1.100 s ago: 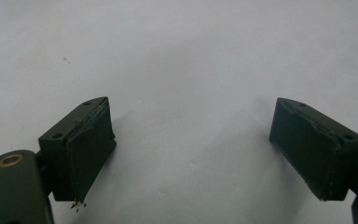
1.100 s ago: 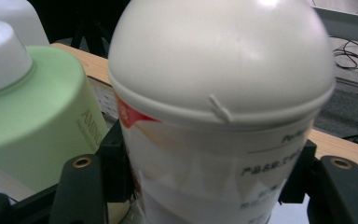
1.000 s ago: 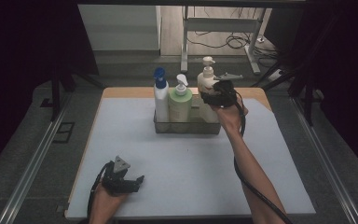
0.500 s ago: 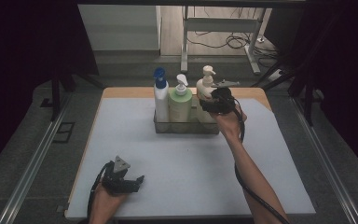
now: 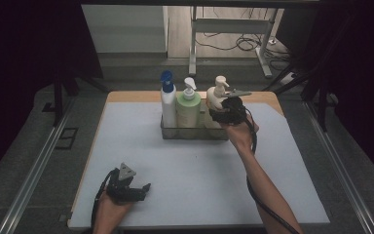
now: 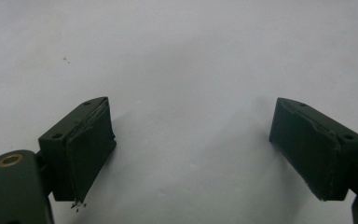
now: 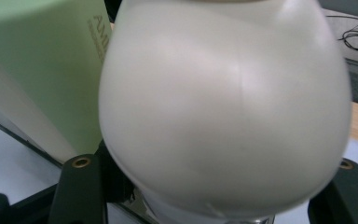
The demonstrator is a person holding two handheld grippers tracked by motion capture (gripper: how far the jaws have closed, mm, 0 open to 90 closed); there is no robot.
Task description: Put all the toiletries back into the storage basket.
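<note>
A cream pump bottle [image 5: 216,95] stands at the right end of a clear tray [image 5: 185,132], and my right gripper [image 5: 222,115] is shut on its round body from the right. In the right gripper view the cream bottle [image 7: 223,107] bulges between both black fingers [image 7: 81,186]. Beside it in the tray are a green pump bottle [image 5: 188,109] and a white bottle with a blue cap [image 5: 167,105]. My left gripper [image 5: 143,188] rests open on the white mat near the front left, with nothing between its fingers [image 6: 86,149].
The white mat [image 5: 199,170] covers the wooden table, with bare room in front of the tray and on both sides. Metal rails run along the table's left and right. Behind it are a desk frame and cables on the floor.
My right gripper has sunk a little with the cream bottle, bringing it lower at the tray's right end. The left gripper has stayed where it was.
</note>
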